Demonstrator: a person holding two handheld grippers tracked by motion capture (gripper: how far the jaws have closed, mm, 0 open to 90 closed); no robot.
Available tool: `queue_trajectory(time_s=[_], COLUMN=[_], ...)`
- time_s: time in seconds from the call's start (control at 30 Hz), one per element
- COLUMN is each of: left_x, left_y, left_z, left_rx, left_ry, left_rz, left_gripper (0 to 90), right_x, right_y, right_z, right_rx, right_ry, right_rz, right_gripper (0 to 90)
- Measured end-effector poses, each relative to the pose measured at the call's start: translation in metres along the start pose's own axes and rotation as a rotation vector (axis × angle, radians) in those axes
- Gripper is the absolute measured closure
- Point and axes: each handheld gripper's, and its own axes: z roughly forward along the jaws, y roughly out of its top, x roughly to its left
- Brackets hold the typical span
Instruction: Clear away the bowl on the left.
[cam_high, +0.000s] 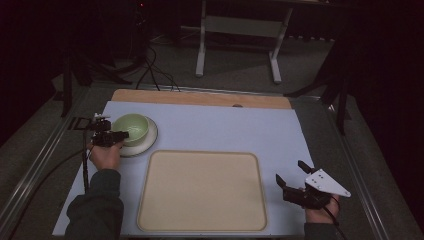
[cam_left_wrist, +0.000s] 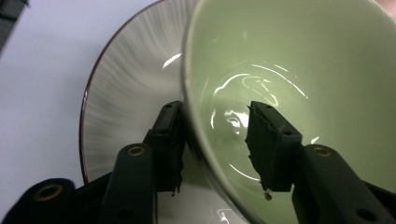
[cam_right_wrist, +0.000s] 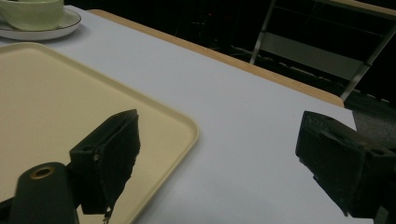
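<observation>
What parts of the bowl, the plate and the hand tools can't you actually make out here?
- Left gripper, left gripper view: jaws straddle the green bowl wall; whether they press it is unclear.
- Plate, same view: the bowl hides its middle and right side.
- Bowl's underside: hidden in every view.
- Right gripper, high view: the grey plate covers its body.
- Room behind the table: too dark.

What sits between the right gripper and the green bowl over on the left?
The empty beige tray lies between the right gripper and the green bowl, with bare blue mat around it. The high view shows this.
</observation>
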Motion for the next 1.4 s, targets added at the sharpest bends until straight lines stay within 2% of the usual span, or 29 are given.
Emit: queue_trajectory(time_s=[0.07, 0.13, 0.3, 0.43, 0.53, 0.73, 0.87, 1.0, 1.1, 1.4], left_x=[0.003, 0.004, 0.004, 0.007, 0.011, 0.013, 0.013, 0.012, 0.012, 0.006], left_y=[0.0, -0.001, -0.001, -0.002, -0.004, -0.01, -0.011, -0.013, -0.014, -0.012], left_z=[-0.001, -0.001, -0.002, -0.003, -0.003, -0.003, -0.005, -0.006, -0.009, -0.022], left_rx=[0.007, 0.012, 0.028, 0.032, 0.024, 0.008, -0.005, -0.023, -0.043, -0.085], left_ry=[-0.026, -0.039, -0.044, -0.037, -0.081, -0.141, -0.153, -0.157, -0.191, -0.221], left_rz=[-0.031, -0.037, -0.033, -0.048, -0.1, -0.12, -0.146, -0.155, -0.171, -0.15], left_gripper=[64.0, 67.0, 74.5, 81.6, 83.0, 83.6, 83.5, 83.5, 83.5, 83.5], right_x=[0.0, -0.001, 0.0, 0.0, 0.0, -0.001, -0.002, -0.003, -0.004, -0.004], right_y=[0.0, 0.0, 0.0, 0.0, 0.0, 0.0, 0.0, 0.0, 0.0, 0.0], right_z=[0.0, 0.001, 0.0, 0.0, 0.0, -0.001, -0.002, -0.003, -0.004, -0.005], right_rx=[0.008, 0.013, 0.012, 0.014, 0.014, 0.012, 0.008, 0.006, 0.003, 0.0], right_ry=[-0.008, -0.01, -0.013, -0.014, -0.016, -0.023, -0.03, -0.034, -0.039, -0.043], right_rz=[0.0, 0.0, -0.004, -0.006, -0.006, -0.005, 0.002, 0.003, 0.013, 0.009], right_gripper=[13.4, 13.5, 13.5, 13.5, 13.5, 13.5, 13.4, 13.5, 13.5, 13.4])
